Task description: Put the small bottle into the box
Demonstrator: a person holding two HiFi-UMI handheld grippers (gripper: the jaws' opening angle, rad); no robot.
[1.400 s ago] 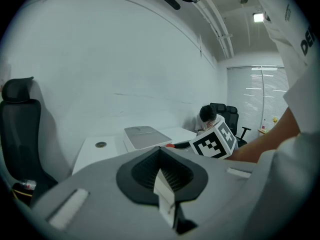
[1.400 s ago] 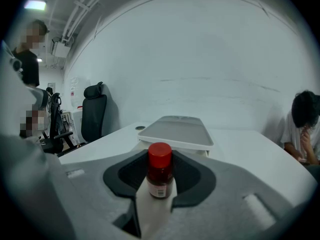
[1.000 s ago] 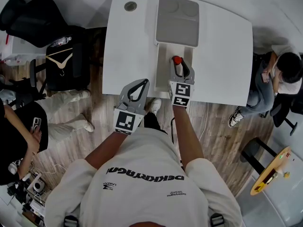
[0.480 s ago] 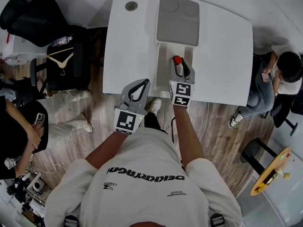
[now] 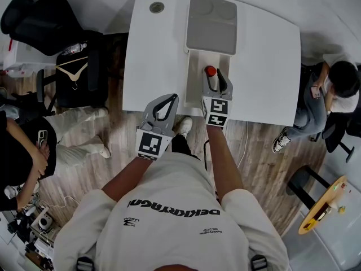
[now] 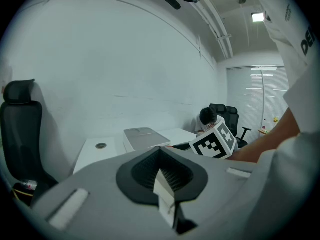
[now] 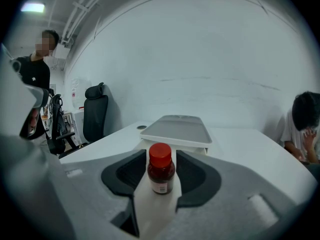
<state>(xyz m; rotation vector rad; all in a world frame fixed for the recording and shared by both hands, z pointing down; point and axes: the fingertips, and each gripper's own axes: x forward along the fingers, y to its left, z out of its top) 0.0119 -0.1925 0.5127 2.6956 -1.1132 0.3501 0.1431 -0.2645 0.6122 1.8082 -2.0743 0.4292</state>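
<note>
A small brown bottle with a red cap (image 5: pixel 210 71) (image 7: pixel 160 171) stands upright on the cream floor of the open box (image 5: pixel 194 66) (image 7: pixel 150 204). The box's grey lid (image 5: pixel 211 24) (image 7: pixel 179 128) lies folded back behind it. My right gripper (image 5: pixel 214 75) (image 7: pixel 161 165) reaches into the box with one jaw on each side of the bottle. Its jaws have just been opening, and a narrow gap shows at each pad. My left gripper (image 5: pixel 171 97) (image 6: pixel 161 156) hangs shut at the table's near edge, with nothing in it.
The white table (image 5: pixel 152 66) has a round cable hole (image 5: pixel 157 7) at its far left corner. A seated person (image 5: pixel 333 89) is close to its right side. A black chair (image 5: pixel 39 16) and another person (image 5: pixel 22 157) are on the left.
The right gripper's jaws have spread a little off the bottle, which stays standing in the box. Neither gripper has shifted. The person at the left moved an arm.
</note>
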